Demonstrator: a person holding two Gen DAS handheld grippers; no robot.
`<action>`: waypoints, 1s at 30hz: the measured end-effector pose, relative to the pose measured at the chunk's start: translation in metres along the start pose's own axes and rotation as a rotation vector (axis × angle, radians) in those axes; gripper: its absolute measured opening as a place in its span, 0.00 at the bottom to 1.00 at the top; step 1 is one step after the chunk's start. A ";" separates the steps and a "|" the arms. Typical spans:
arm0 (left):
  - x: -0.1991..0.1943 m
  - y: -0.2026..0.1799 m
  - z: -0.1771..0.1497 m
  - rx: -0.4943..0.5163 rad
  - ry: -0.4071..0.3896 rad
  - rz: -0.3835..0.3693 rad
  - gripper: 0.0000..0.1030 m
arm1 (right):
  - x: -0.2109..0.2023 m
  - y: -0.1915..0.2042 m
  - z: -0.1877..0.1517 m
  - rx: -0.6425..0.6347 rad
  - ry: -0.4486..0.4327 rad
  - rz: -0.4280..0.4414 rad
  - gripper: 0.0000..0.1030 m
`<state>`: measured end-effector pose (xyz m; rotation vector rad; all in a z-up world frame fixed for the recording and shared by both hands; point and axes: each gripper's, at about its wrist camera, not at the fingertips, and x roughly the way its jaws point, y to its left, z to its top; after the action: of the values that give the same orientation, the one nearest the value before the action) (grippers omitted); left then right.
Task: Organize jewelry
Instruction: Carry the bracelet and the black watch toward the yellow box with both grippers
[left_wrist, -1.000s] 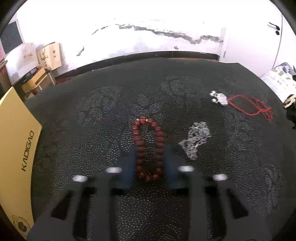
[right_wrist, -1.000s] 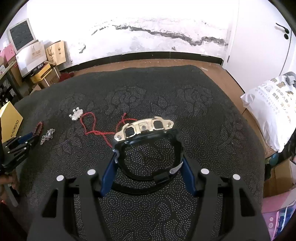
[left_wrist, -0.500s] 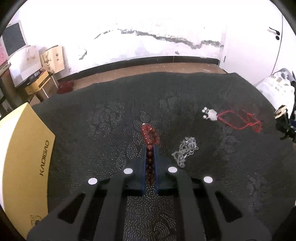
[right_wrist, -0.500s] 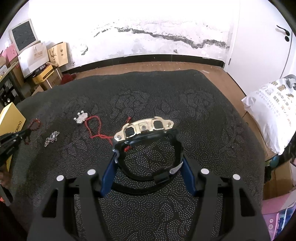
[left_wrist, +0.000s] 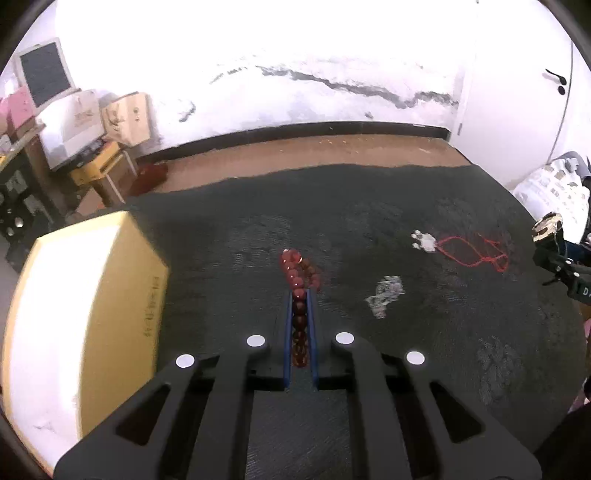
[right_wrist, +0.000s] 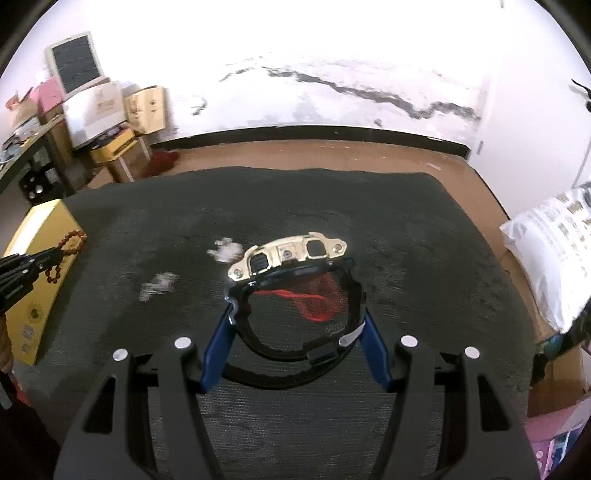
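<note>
My left gripper (left_wrist: 299, 295) is shut on a red bead bracelet (left_wrist: 297, 273) and holds it above the dark cloth, beside a yellow box (left_wrist: 81, 306). My right gripper (right_wrist: 297, 314) is shut on a black watch with a gold face (right_wrist: 288, 254), held above the cloth. A silver chain (left_wrist: 384, 291) and a red cord necklace (left_wrist: 469, 251) with a white pendant (left_wrist: 424, 242) lie on the cloth to the right of the bracelet. The cord shows red through the watch strap in the right wrist view (right_wrist: 314, 302).
The dark patterned cloth (left_wrist: 369, 206) covers the table. The yellow box (right_wrist: 40, 273) sits at the table's left edge. Cardboard boxes (left_wrist: 125, 118) and a monitor (left_wrist: 44, 74) stand at the back left. A white bag (right_wrist: 554, 251) lies off the right side.
My left gripper closed on the red bracelet, lifted it off the cloth and moved left toward the yellow box. My right gripper kept the watch and shifted over the red cord.
</note>
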<state>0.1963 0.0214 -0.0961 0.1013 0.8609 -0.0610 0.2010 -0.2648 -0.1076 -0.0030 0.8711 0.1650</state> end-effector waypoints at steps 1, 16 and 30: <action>-0.004 0.004 0.000 -0.002 -0.004 0.005 0.07 | -0.002 0.012 0.002 -0.014 -0.003 0.012 0.59; -0.076 0.145 -0.030 -0.149 -0.039 0.106 0.07 | -0.020 0.223 0.042 -0.244 -0.019 0.235 0.59; -0.081 0.304 -0.091 -0.394 0.033 0.238 0.07 | 0.012 0.452 0.076 -0.476 0.036 0.418 0.59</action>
<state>0.1041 0.3347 -0.0738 -0.1656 0.8737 0.3328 0.2005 0.1886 -0.0386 -0.2705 0.8428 0.7632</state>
